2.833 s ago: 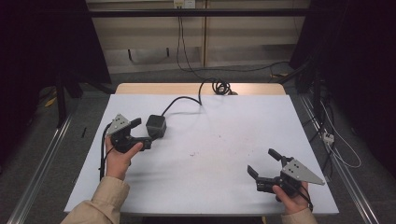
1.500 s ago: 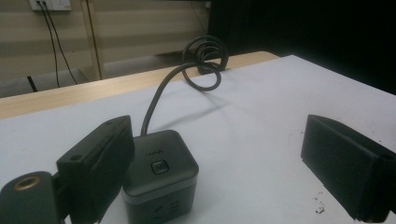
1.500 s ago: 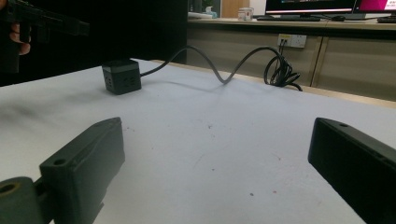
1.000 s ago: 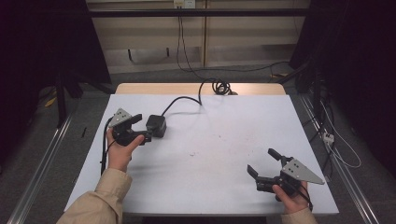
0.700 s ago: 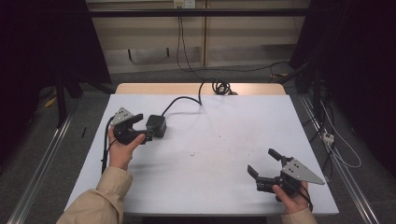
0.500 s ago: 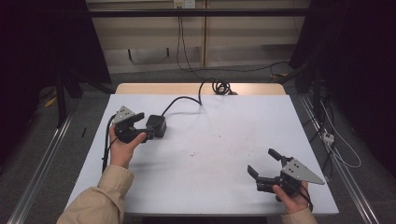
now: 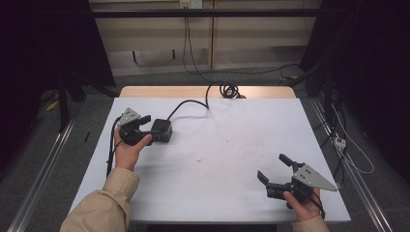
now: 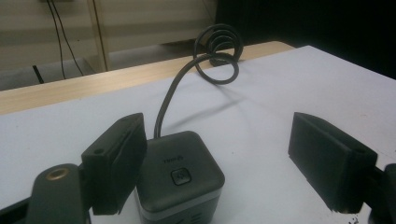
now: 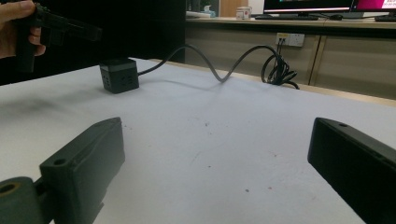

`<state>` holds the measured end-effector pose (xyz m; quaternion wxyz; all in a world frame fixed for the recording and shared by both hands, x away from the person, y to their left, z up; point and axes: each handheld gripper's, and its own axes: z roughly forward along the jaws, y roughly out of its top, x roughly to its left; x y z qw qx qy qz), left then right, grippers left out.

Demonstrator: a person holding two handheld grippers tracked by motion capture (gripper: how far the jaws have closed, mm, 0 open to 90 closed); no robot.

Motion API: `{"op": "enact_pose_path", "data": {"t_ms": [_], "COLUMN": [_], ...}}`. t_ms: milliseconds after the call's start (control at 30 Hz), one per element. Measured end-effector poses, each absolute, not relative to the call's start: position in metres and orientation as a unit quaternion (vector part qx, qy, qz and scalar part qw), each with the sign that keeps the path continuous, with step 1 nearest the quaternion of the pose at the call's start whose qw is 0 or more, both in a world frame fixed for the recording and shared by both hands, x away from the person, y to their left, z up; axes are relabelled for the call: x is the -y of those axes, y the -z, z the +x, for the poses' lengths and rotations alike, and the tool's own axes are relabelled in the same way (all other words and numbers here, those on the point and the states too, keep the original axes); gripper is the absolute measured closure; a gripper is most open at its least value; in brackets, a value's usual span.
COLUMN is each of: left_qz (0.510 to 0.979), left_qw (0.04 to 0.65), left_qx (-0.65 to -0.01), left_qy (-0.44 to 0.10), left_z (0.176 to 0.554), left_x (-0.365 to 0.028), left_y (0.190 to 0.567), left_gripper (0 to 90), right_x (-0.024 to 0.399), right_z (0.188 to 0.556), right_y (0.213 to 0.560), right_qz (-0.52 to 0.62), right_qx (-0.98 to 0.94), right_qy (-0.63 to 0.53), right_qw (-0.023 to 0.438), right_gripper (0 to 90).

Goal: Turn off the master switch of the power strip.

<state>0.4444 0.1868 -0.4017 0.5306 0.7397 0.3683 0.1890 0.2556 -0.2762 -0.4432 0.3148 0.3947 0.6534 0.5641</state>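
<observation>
Left gripper [image 8: 219,172] jaws, just narrowing yet apart astride black cube power socket [image 8: 180,179] at table's [image 7: 227,193] 10 o'clock, unclamped: grasp pending; right gripper [image 7: 275,170] spread, idle at 4 o'clock.

A white table [image 7: 212,164] with a bare wooden strip along its far edge is being used as the work surface. A dark cube-shaped power block [image 7: 161,130] is being carried near the left edge; its black cable [image 7: 193,102] is being trailed toward the far edge, coiled there.
</observation>
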Motion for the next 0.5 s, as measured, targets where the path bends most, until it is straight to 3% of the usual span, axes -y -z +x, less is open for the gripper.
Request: {"op": "enact_pose_path", "data": {"t_ms": [300,500], "left_qz": [0.747,0.742], "left_qw": [0.527,0.528], "left_qx": [-0.359,-0.364], "left_qy": [-0.190,-0.193], "left_z": [0.4481,0.4516], "left_x": [-0.1828,-0.1827], "left_y": [0.3963,0.3946], "left_gripper": [24.3,32.9], "right_x": [0.2769,0.2771], "right_z": [0.2550,0.2543], "right_y": [0.4431,0.4425], "right_qz": [0.395,0.394], "right_qx": [-0.653,-0.652], "right_qy": [-0.563,-0.564], "right_qw": [0.316,0.317], "right_gripper": [3.8,3.8]}}
